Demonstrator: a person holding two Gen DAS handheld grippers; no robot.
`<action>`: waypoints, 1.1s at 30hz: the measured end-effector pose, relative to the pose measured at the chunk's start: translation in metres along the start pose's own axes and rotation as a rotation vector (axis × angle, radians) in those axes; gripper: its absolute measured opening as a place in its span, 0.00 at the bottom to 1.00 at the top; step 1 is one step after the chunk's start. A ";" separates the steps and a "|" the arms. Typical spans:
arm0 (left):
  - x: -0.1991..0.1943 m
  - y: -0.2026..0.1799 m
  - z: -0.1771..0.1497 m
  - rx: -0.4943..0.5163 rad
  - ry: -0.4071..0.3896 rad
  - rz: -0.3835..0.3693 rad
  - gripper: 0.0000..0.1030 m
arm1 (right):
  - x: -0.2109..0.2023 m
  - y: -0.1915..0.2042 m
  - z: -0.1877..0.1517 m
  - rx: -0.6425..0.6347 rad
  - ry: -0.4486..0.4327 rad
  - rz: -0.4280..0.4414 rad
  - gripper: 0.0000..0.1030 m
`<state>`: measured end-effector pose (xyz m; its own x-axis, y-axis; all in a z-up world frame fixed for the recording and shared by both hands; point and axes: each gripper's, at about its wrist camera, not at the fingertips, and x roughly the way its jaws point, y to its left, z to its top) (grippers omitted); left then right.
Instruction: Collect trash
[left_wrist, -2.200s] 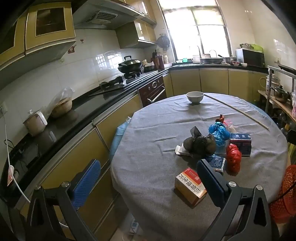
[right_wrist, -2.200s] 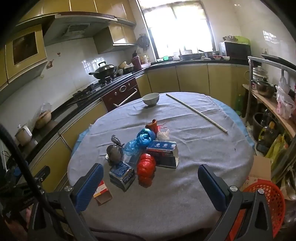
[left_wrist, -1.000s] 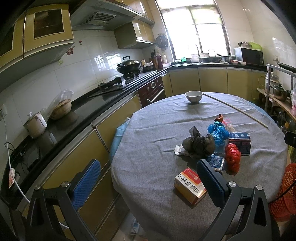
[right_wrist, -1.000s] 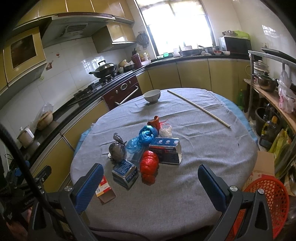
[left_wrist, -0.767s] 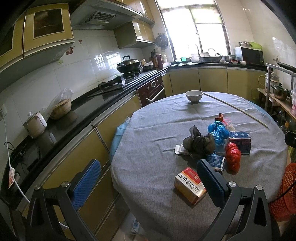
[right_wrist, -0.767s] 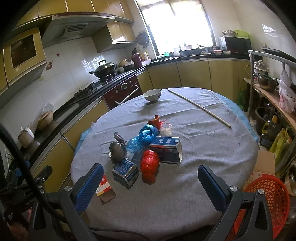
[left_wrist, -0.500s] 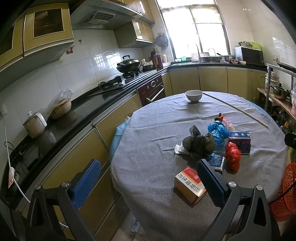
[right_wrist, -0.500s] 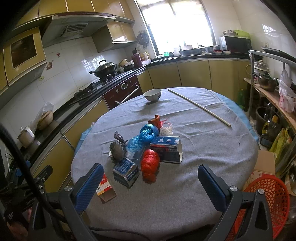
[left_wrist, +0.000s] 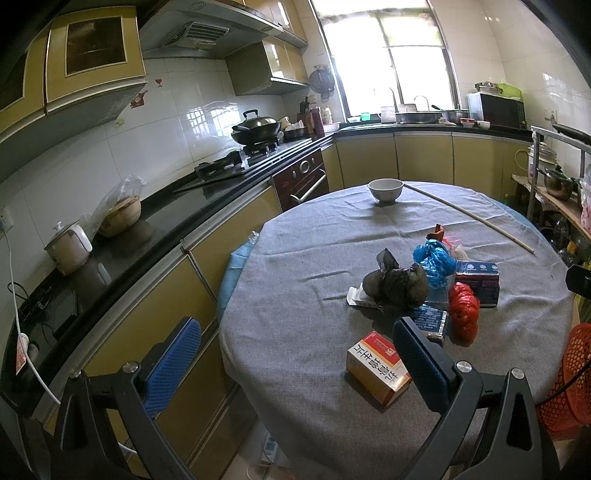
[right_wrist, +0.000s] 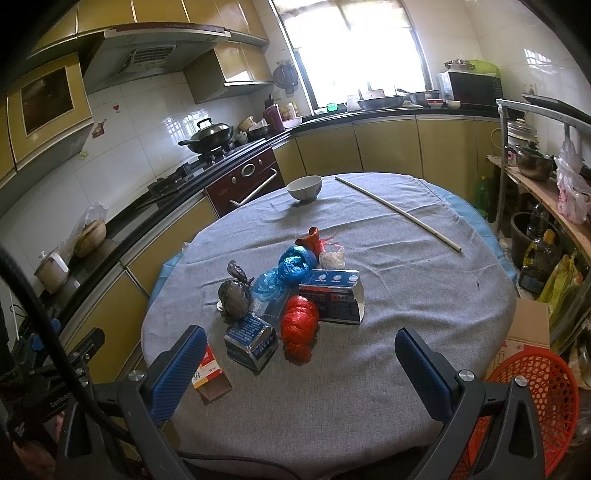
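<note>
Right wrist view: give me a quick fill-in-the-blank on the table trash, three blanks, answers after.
1. The white bowl stands on the far side of the table, left of the long ____.
2. The crumpled red plastic bag lies right of the small ____ carton.
3. Both the left claw and the right claw are ____ and hold nothing.

Answers: stick; blue; open

Home kitchen. Yellow cabinets (left_wrist: 92, 62) under range hood (right_wrist: 147, 55); wok (left_wrist: 256, 129) on gas stove; built-in oven (right_wrist: 247, 177); microwave (right_wrist: 469, 88) on black counter; sink, probably, beneath window (left_wrist: 388, 66). Round cloth-covered desk (right_wrist: 406, 295) mid-room with bowl (right_wrist: 304, 187).
</note>
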<state>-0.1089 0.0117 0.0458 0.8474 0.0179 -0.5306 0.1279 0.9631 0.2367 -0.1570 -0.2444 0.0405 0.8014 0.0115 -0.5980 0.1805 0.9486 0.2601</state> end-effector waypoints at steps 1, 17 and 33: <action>0.000 0.000 0.000 0.001 0.001 0.000 1.00 | 0.000 0.000 -0.001 0.000 0.000 0.000 1.00; 0.033 -0.005 -0.014 -0.033 0.113 -0.069 1.00 | 0.045 -0.002 -0.008 0.020 0.105 0.100 0.81; 0.123 -0.028 -0.018 -0.081 0.355 -0.212 1.00 | 0.169 -0.013 -0.002 0.168 0.325 0.170 0.53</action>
<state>-0.0180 -0.0086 -0.0410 0.5744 -0.1052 -0.8117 0.2278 0.9731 0.0350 -0.0249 -0.2542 -0.0651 0.6104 0.2892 -0.7374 0.1726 0.8600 0.4802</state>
